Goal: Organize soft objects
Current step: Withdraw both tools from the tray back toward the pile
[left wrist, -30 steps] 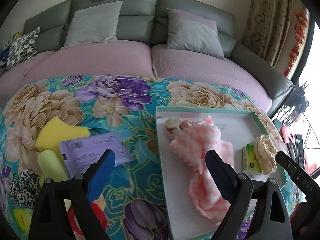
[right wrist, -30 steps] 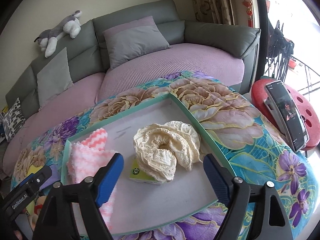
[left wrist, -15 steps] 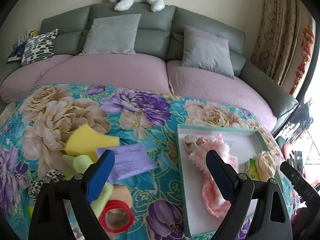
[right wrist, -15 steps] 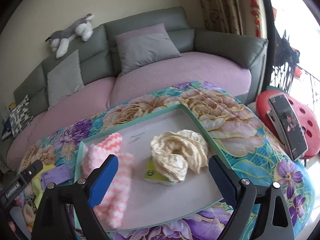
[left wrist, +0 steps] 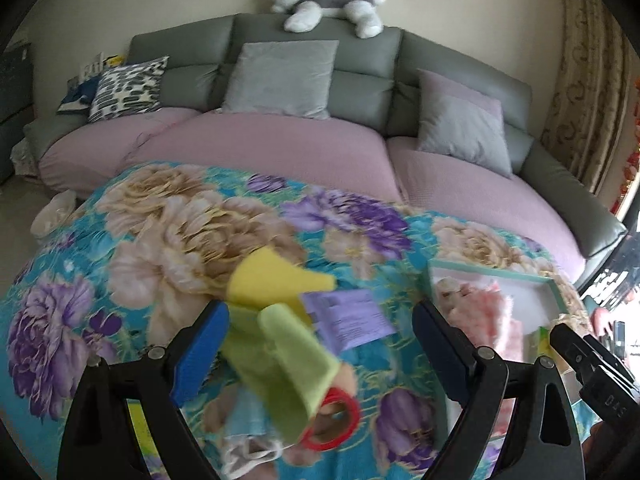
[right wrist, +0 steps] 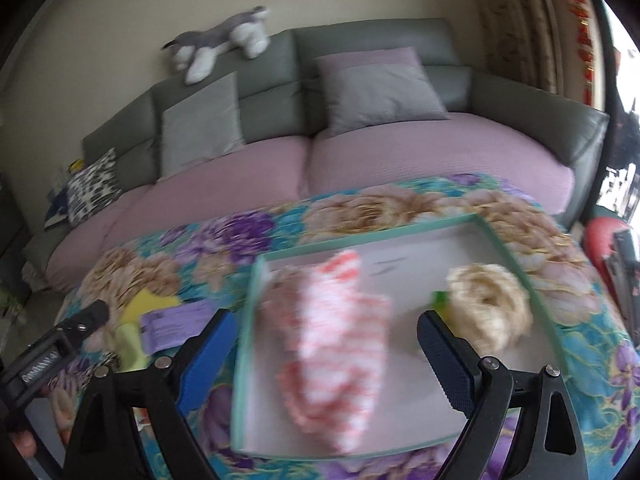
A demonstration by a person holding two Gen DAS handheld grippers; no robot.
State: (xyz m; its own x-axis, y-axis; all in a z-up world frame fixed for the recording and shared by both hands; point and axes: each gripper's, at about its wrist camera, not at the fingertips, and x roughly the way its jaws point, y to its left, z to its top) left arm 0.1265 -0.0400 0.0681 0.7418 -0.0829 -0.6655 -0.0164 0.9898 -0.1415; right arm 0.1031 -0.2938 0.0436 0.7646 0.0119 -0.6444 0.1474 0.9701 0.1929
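My left tongs [left wrist: 320,344] are gaping wide, gripping nothing, hanging over the loose pile on the floral table [left wrist: 168,232]: lime-green cloth [left wrist: 288,364], yellow sponge [left wrist: 268,280], purple packet [left wrist: 346,316], red ring [left wrist: 332,420]. My right tongs [right wrist: 324,344] are also standing wide and empty above the teal-rimmed tray [right wrist: 496,240], where the pink knit [right wrist: 332,332] and cream scrunchie [right wrist: 488,304] are lying apart.

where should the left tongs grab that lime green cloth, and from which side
Probably the raised folded edge of the lime green cloth, coming from above and the near side. It lies draped in a long fold between the open left tongs, its near end over the red ring, so pinching across the narrow width of the fold should gather both layers. The view is blurred, so this is approximate.
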